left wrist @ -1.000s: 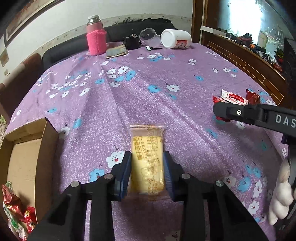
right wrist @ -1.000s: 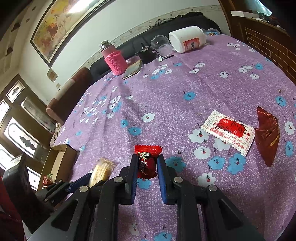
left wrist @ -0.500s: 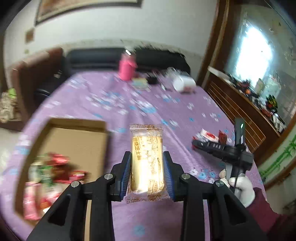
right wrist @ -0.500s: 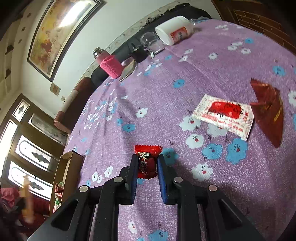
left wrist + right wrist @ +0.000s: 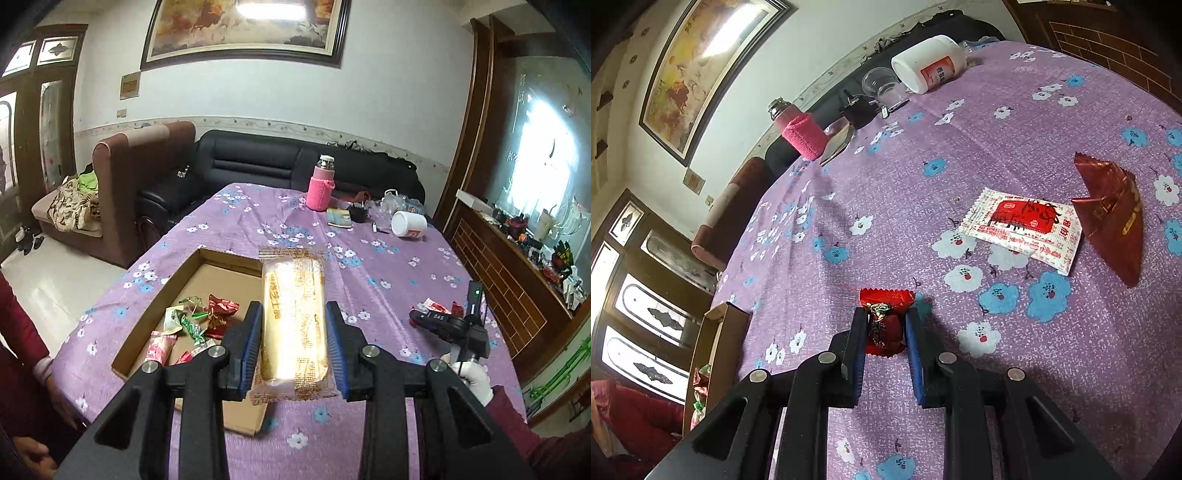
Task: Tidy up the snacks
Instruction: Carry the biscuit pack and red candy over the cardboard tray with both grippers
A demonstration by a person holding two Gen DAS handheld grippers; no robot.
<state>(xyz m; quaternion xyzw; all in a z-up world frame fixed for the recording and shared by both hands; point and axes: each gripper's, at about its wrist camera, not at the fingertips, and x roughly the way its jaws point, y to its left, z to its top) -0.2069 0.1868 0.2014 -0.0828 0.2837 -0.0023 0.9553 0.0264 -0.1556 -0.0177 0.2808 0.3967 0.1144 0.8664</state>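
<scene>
My left gripper [image 5: 293, 325] is shut on a long yellow cake bar in a clear wrapper [image 5: 293, 317], held high above the table beside the open cardboard box [image 5: 218, 258]. Several wrapped snacks [image 5: 192, 325] lie in that box. My right gripper [image 5: 885, 326] is shut on a small red candy [image 5: 884, 319], low over the purple flowered cloth. It also shows in the left wrist view as the right gripper [image 5: 419, 317], held by a white-gloved hand [image 5: 474, 376]. A white and red packet [image 5: 1023, 229] and a dark red packet [image 5: 1112, 218] lie to its right.
At the table's far end stand a pink-sleeved bottle [image 5: 321, 188], a booklet [image 5: 340, 218], a black item [image 5: 357, 212], a clear cup [image 5: 881, 86] and a white jar on its side [image 5: 408, 223]. A red-sleeved person [image 5: 18, 354] stands at left. Sofas [image 5: 258, 166] lie beyond.
My left gripper has risen and swung left with the cake bar, from low over the cloth to high beside the box. The right gripper has stayed put and rolled slightly with its candy.
</scene>
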